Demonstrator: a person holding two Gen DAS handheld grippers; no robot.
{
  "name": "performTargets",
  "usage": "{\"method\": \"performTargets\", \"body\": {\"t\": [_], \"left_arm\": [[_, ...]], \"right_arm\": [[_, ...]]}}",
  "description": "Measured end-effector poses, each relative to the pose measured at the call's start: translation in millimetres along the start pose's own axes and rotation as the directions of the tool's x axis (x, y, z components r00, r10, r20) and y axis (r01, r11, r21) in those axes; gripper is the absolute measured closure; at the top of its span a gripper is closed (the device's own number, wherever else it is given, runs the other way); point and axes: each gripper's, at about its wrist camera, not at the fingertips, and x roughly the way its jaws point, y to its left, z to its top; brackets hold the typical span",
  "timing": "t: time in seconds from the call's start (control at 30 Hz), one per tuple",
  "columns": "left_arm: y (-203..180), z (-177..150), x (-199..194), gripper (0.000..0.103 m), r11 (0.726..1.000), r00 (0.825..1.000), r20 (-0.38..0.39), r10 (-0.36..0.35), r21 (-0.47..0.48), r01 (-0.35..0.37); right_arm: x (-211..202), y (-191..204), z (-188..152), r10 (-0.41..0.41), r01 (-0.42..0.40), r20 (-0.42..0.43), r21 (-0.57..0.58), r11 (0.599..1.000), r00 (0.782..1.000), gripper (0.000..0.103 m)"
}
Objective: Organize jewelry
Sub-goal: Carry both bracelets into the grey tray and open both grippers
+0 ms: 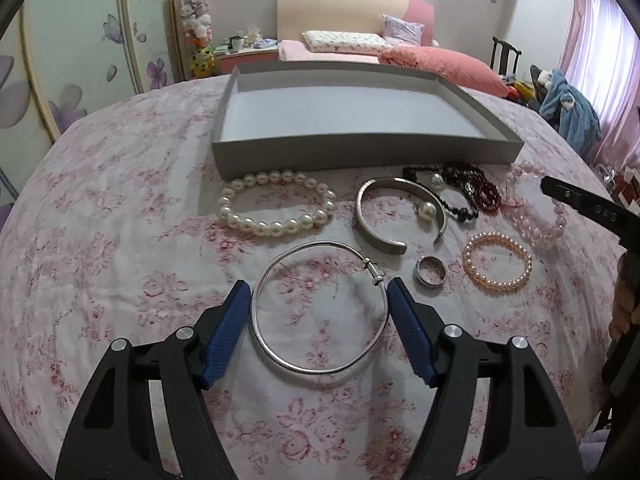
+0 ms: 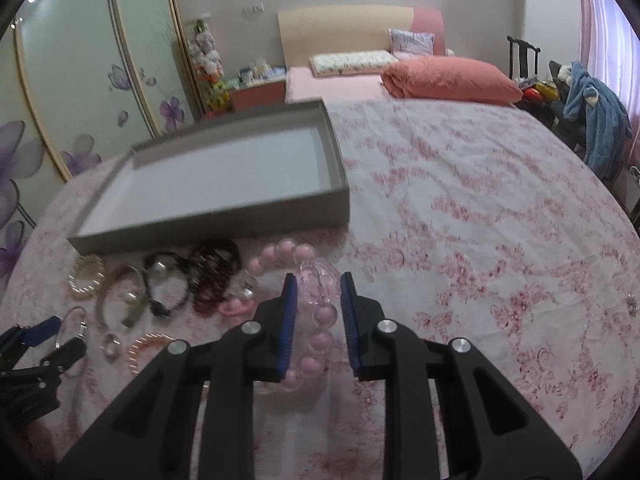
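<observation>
1. Where the floral pink-and-white bedspread point(image 1: 120, 240) lies flat, the thin silver wire bangle point(image 1: 320, 308) rests on it, its small clasp beads turned up and to the right, toward the grey tray.
2. Spread wide, the left gripper point(image 1: 319, 292) brackets the bangle; its blue ribbed pads point(image 1: 228, 332) sit at the hoop's outer sides, and whether they touch it cannot be told.
3. Just beyond lie a white pearl bracelet point(image 1: 276, 204), a broad open silver cuff point(image 1: 384, 216), a small silver ring point(image 1: 430, 272) and a peach pearl bracelet point(image 1: 498, 266).
4. Farther right, the pink glassy bead bracelet point(image 2: 316, 320) runs lengthwise between the right gripper point(image 2: 319, 284) fingers, which stand partly apart around one side of the loop without visibly pinching it.
5. Behind everything sits the shallow rectangular grey tray point(image 1: 360, 152), long side facing the jewelry.
</observation>
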Motion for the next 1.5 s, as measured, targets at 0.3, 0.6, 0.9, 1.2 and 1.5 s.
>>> {"method": "performTargets", "body": {"t": [0.3, 0.6, 0.9, 1.2, 1.5], "left_arm": [[9.1, 4.1, -37.4, 0.033, 0.999, 0.985, 0.169, 0.021, -0.036, -0.015], [-3.8, 9.9, -69.9, 0.033, 0.998, 0.937, 0.343, 0.068, -0.024, -0.064], [-10.7, 20.1, -81.8, 0.033, 0.994, 0.900, 0.423, 0.105, -0.010, -0.112], [-12.4, 46.8, -82.6, 0.033, 0.988, 0.871, 0.471, 0.141, -0.012, -0.153], [-9.9, 85.1, -63.0, 0.033, 0.987, 0.863, 0.481, 0.154, -0.035, -0.157]], "right_arm": [[-37.7, 19.6, 3.8, 0.100, -0.100, 0.102, -0.003, 0.995, 0.990, 0.081], [-65.6, 41.2, 1.8, 0.159, -0.158, 0.177, -0.020, 0.987, 0.971, 0.081], [-91.4, 68.8, 7.0, 0.195, -0.180, 0.263, -0.079, 0.981, 0.945, 0.081], [-106.5, 81.2, 27.2, 0.156, -0.128, 0.382, -0.098, 0.987, 0.911, 0.081], [-81.4, 81.5, 59.0, 0.125, -0.105, 0.396, -0.073, 0.992, 0.909, 0.081]]}}
